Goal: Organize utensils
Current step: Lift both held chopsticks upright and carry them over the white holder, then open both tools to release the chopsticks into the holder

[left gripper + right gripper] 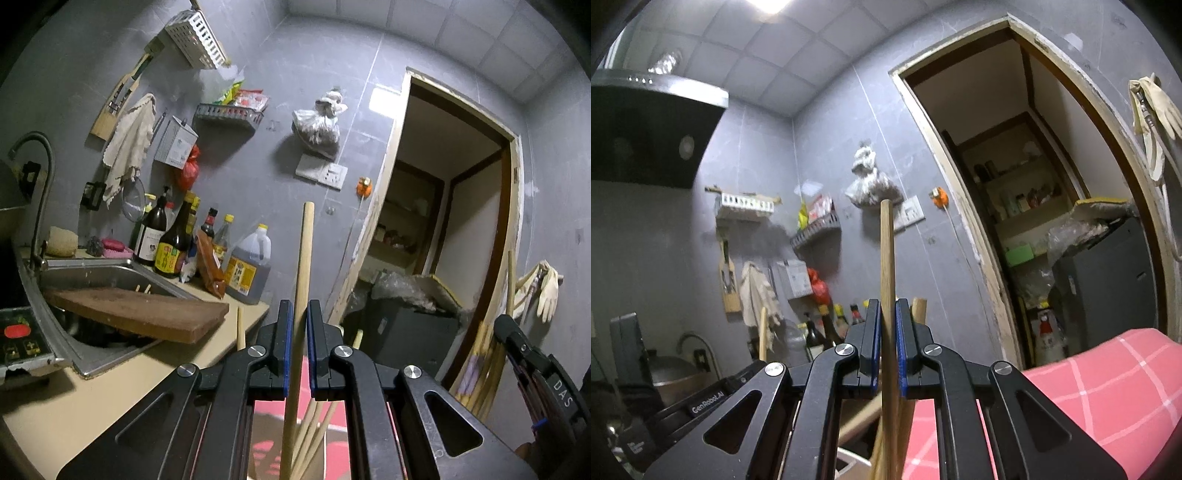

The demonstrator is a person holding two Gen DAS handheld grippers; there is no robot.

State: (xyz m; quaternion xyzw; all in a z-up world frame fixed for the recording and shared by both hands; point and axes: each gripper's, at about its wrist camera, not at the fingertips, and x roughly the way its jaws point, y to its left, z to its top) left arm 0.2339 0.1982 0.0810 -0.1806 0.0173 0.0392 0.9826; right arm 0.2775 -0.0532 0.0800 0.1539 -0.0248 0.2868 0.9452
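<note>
Left wrist view first: the left gripper [300, 314] is clamped tight on a single pale wooden chopstick [303, 266], which stands nearly upright between the blue pads. Below the jaws the stick runs down into a bunch of other chopsticks [314, 435] sitting in what looks like a holder, with red-and-pink cloth behind it. Off to the left there's the sink [110, 269] with a wooden cutting board [147, 314] laid across it, and a row of sauce bottles [173, 243] along the wall. The right gripper [517, 343] pokes in at the far right edge.

Right wrist view: the right gripper [888, 314] is pinched shut on its own darker wooden stick [887, 266], also upright, with more sticks [886, 443] fanned out under it and a rounded wooden handle [919, 308] just behind the right pad. Pink checked cloth [1089, 387] fills the lower right.

My take: both sticks look like they're being fed down into the holder. Keep each one vertical, lower slowly so the tip slides between the others instead of jamming, and only let go once the end is well inside. Can't see the holder's rim properly, so aim carefully.
</note>
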